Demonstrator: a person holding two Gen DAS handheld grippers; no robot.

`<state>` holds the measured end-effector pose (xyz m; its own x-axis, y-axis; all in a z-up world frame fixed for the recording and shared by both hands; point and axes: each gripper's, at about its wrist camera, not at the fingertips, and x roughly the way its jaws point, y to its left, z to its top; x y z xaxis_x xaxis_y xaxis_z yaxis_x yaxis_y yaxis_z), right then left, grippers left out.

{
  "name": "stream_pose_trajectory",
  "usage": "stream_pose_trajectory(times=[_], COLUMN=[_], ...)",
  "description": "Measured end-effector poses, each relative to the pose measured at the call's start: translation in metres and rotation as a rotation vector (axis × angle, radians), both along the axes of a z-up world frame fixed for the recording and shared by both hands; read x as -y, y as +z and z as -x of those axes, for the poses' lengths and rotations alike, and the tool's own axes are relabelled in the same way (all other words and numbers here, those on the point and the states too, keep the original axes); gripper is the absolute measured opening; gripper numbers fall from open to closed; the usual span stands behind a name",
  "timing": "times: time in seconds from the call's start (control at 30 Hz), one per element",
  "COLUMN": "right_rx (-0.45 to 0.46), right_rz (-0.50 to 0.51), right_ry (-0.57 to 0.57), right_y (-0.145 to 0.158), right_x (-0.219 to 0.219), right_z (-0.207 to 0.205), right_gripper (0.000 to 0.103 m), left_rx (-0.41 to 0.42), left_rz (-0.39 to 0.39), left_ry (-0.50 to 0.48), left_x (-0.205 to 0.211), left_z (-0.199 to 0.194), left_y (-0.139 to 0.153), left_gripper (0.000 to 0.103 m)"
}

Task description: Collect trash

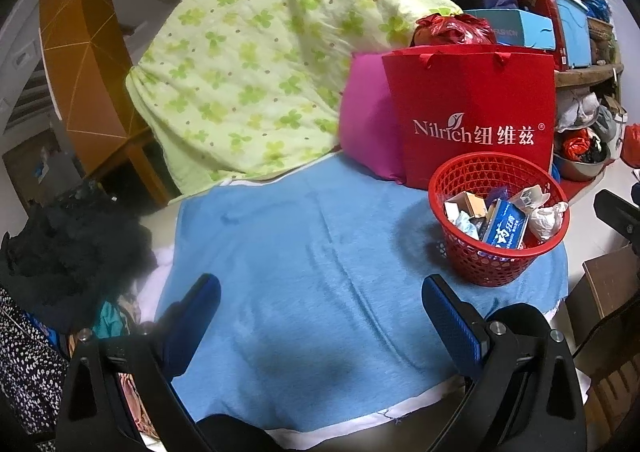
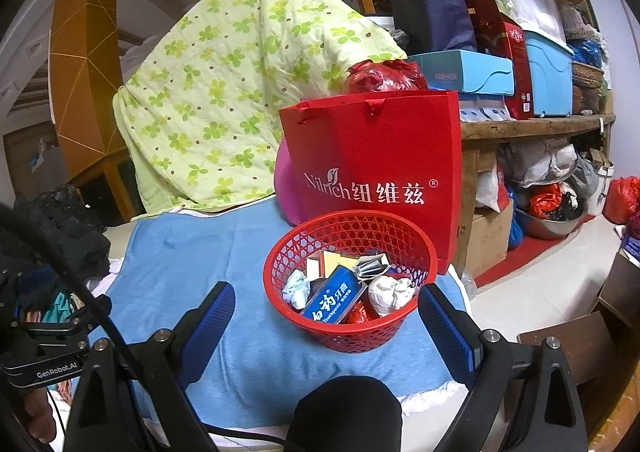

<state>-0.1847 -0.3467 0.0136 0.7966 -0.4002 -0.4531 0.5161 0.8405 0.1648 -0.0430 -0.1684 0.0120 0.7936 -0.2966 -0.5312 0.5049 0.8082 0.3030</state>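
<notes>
A red mesh basket (image 1: pixel 498 260) (image 2: pixel 352 332) stands on a blue towel (image 1: pixel 300 252) (image 2: pixel 192 252). It holds a blue toothpaste box (image 1: pixel 505 229) (image 2: pixel 336 299), crumpled white paper (image 1: pixel 546 217) (image 2: pixel 390 294), a small cardboard box (image 1: pixel 466 204) and other scraps. My left gripper (image 1: pixel 320 308) is open and empty over bare towel, left of the basket. My right gripper (image 2: pixel 326 316) is open and empty, its fingers on either side of the basket's near rim.
A red Nilrich paper bag (image 1: pixel 476 112) (image 2: pixel 376 172) and a pink cushion (image 1: pixel 366 124) stand behind the basket. A green floral quilt (image 1: pixel 256 64) lies at the back. Dark clothes (image 1: pixel 68 244) sit at left. Cluttered shelves (image 2: pixel 532 124) stand at right.
</notes>
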Motion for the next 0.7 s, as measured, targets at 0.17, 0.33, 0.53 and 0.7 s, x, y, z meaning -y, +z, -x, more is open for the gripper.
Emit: stream_pose_trajectory(times=[0.17, 0.33, 0.53, 0.7], right_rx=[-0.008, -0.027, -0.043, -0.055], right_rz=[0.016, 0.032, 0.067, 0.089], right_ry=[-0.018, -0.032, -0.055, -0.067], right_y=[0.002, 0.004, 0.007, 0.010], right_x=[0.004, 0.009, 0.008, 0.005], right_z=[-0.002, -0.012, -0.025, -0.036], right_gripper=[0.095, 0.095, 0.095, 0.095], left_rx=[0.002, 0.002, -0.007, -0.001], left_rz=[-0.002, 0.002, 0.016, 0.053], left_ry=[-0.017, -0.034, -0.062, -0.087], left_x=[0.008, 0.014, 0.021, 0.019], left_z=[-0.003, -0.013, -0.025, -0.034], left_y=[0.000, 0.000, 0.000, 0.003], left_gripper=[0.100, 0.100, 0.100, 0.100])
